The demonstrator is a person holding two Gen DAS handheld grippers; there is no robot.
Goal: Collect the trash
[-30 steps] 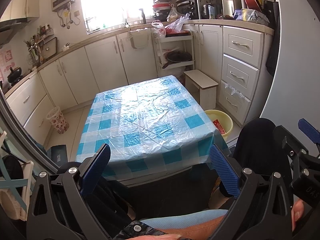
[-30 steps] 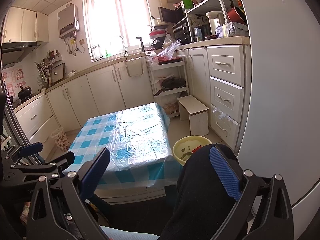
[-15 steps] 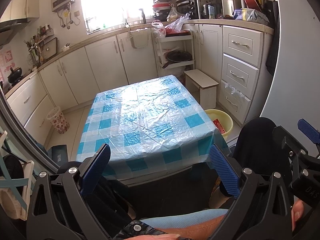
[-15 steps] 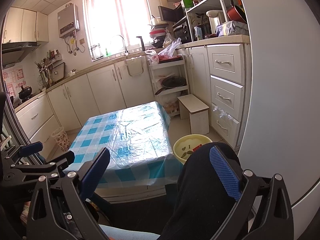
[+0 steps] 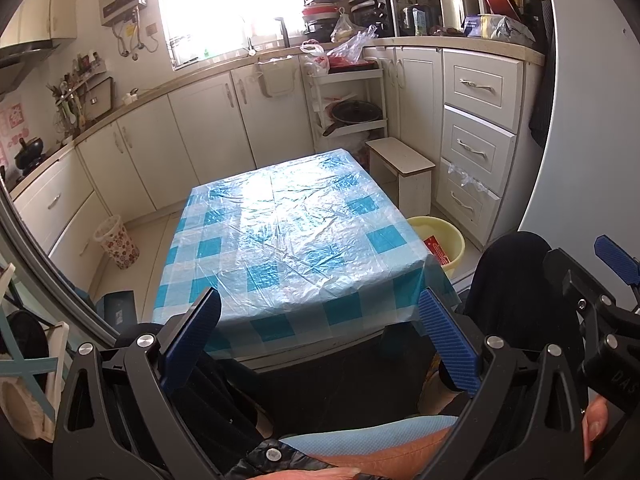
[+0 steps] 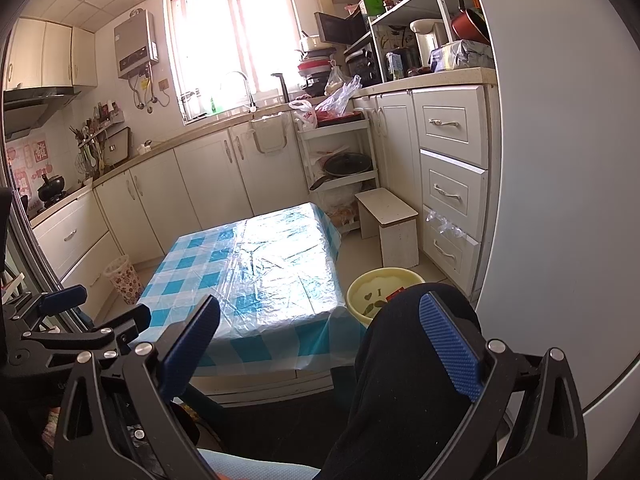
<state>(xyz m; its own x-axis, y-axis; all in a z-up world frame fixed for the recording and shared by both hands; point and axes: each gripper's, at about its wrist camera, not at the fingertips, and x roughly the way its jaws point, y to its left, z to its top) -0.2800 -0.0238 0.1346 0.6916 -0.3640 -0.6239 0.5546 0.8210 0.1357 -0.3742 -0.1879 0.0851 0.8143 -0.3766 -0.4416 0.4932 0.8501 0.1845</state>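
Nothing has shifted: your left gripper (image 5: 320, 344) and right gripper (image 6: 320, 344) stay spread, empty (table (image 5: 288, 232) ahead, bare), collecting unstarted.

Both wrist views look forward and slightly down from low, near the person's lap, toward the bench (image 5: 292, 236) (image 6: 260, 272); both share the bench, basin (image 5: 440, 232) (image 6: 380, 284) and cabinets.

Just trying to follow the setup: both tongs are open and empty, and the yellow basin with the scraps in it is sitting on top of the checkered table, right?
Not quite. The yellow basin sits on the floor beside the checkered table, not on top of it; the right wrist view shows this clearly. The rest holds: the left tongs and right tongs are both open and empty.
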